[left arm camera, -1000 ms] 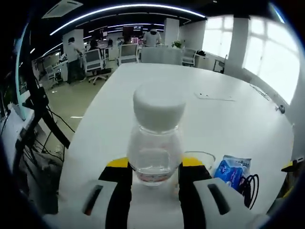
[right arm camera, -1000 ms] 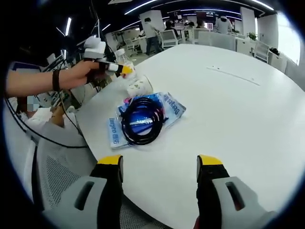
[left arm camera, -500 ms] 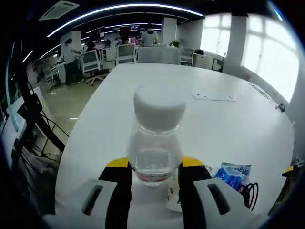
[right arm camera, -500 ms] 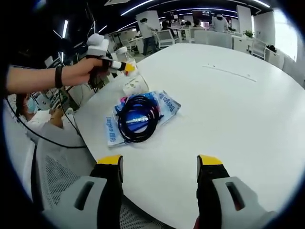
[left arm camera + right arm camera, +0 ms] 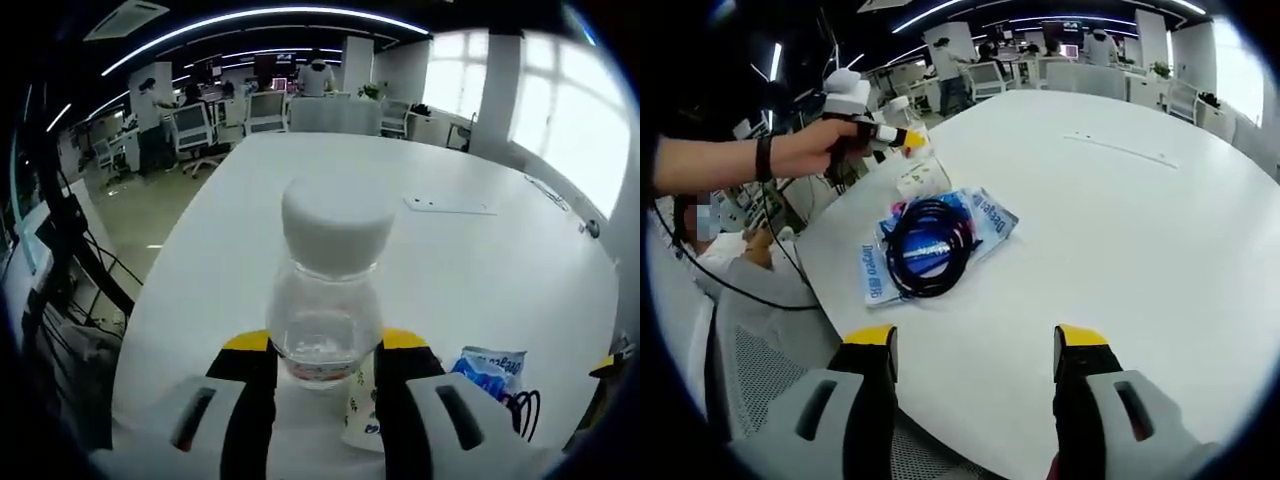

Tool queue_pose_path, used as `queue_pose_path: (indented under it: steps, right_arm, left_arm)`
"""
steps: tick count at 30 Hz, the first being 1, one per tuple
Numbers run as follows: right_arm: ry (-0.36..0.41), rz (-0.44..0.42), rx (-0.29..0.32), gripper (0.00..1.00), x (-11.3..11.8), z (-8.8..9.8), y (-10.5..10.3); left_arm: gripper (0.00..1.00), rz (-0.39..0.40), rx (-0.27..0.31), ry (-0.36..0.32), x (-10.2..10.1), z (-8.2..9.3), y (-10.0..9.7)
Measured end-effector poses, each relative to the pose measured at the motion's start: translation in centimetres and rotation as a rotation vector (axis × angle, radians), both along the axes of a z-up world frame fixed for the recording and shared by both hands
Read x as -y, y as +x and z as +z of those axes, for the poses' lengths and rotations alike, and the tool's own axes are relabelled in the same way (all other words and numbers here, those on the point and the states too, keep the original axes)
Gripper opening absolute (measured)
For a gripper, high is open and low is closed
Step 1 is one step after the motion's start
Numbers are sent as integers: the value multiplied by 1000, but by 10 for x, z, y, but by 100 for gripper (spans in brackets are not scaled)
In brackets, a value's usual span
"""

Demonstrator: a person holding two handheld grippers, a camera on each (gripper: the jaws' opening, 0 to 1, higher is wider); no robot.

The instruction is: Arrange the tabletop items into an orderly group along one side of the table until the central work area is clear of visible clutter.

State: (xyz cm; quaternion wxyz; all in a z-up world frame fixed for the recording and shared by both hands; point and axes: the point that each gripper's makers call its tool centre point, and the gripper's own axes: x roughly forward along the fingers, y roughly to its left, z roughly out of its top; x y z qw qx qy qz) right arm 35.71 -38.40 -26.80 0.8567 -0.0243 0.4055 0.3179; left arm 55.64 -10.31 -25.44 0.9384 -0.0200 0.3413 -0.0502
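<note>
My left gripper [image 5: 325,345] is shut on a clear bottle [image 5: 325,290] with a white cap, held upright above the white table [image 5: 300,190]. Just below its jaws lies a paper cup [image 5: 362,412] on its side. To the right sit a blue packet [image 5: 490,366] and a black cable [image 5: 522,404]. In the right gripper view, the cable coil [image 5: 930,245] rests on blue packets [image 5: 992,218], with the cup [image 5: 920,178] behind them. There the left gripper [image 5: 902,140] holds the bottle [image 5: 900,115] over the cup. My right gripper [image 5: 975,350] stands open over bare table, nearer than the packets.
A thin flat strip [image 5: 1120,152] lies far across the table. The curved table edge [image 5: 835,300] runs left of the packets, with a mesh chair [image 5: 750,350] beyond it. Office chairs and desks [image 5: 230,110] stand past the far end.
The left gripper has shifted slightly with the bottle, so the cup now shows between and below its jaws. The right gripper has drifted slightly and stays open.
</note>
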Motion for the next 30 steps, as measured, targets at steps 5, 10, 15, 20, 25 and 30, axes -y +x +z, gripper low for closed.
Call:
queue_pose_path:
  steps: [5, 10, 15, 20, 25, 30]
  right_arm:
    - [6, -11, -1, 62, 3, -1, -2]
    - [11, -15, -13, 63, 3, -4, -4]
    - [20, -17, -4, 64, 2, -2, -3]
    - [26, -23, 5, 64, 1, 0, -3]
    - [26, -26, 4, 64, 3, -2, -7]
    - [26, -31, 4, 64, 5, -2, -10]
  left_arm:
    - [37, 4, -6, 2, 0, 0, -1]
    - [38, -23, -21, 0, 1, 0, -1]
    - [38, -31, -38, -30, 1, -1, -2]
    - [40, -41, -50, -47, 1, -5, -11]
    - [41, -58, -45, -59, 2, -7, -20]
    - [43, -67, -29, -71, -5, -3, -26]
